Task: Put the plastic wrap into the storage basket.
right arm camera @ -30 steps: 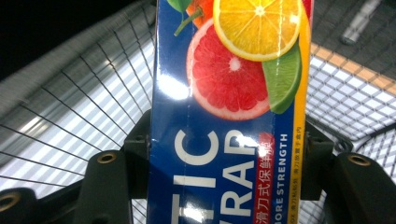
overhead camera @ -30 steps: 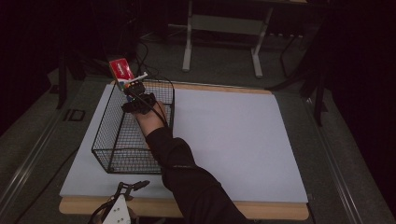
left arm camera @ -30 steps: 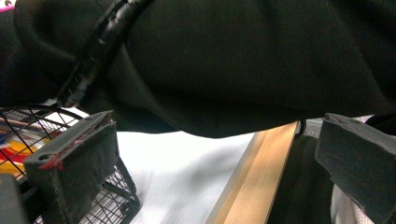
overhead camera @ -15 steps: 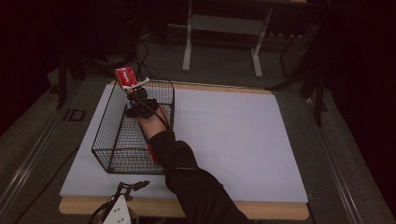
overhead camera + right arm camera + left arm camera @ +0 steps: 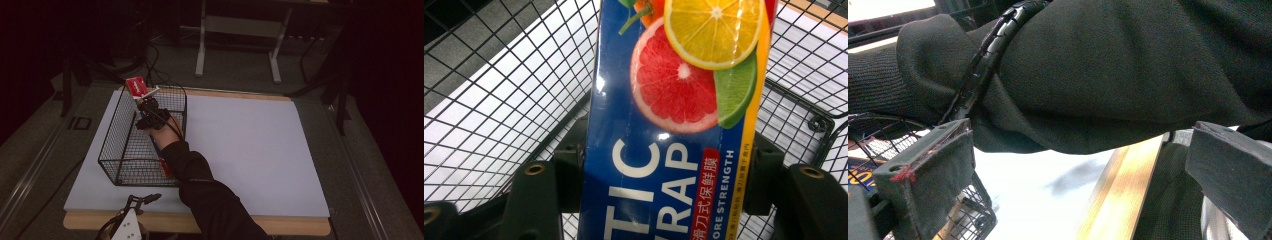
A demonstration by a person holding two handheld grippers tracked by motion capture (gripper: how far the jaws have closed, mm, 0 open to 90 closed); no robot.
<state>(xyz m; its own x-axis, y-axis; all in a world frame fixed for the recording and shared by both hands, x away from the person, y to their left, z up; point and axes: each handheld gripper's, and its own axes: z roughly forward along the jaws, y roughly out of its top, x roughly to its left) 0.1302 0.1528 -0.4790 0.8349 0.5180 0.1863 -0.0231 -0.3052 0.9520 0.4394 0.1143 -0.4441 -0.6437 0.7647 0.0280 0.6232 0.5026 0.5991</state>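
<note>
Box (image 5: 669, 150): long, narrow carton of plastic wrap, likely light and stiff, with glossy faces that could slip; best taken across the narrow width near mid-length, as here, since an end grip would let it swing. Blue face printed with cut citrus (grapefruit, lemon, lime), large white lettering, a red label strip and a yellow edge band; red end (image 5: 136, 85) seen from above. Held over the far end of the basket (image 5: 116, 145), lifted above the rim and apart from the wire floor.

Right gripper (image 5: 150, 106): clenched on the box, jaws pressing its two long sides, mesh behind on both flanks.

Left gripper (image 5: 131, 225): low at the near table edge, just beside the basket's near corner, jaws apart with nothing between them; dark sleeve (image 5: 1108, 75) and trailing cable across its outlook.

Table (image 5: 260, 150): white sheet on a wood-edged top, bare right of the basket.
</note>
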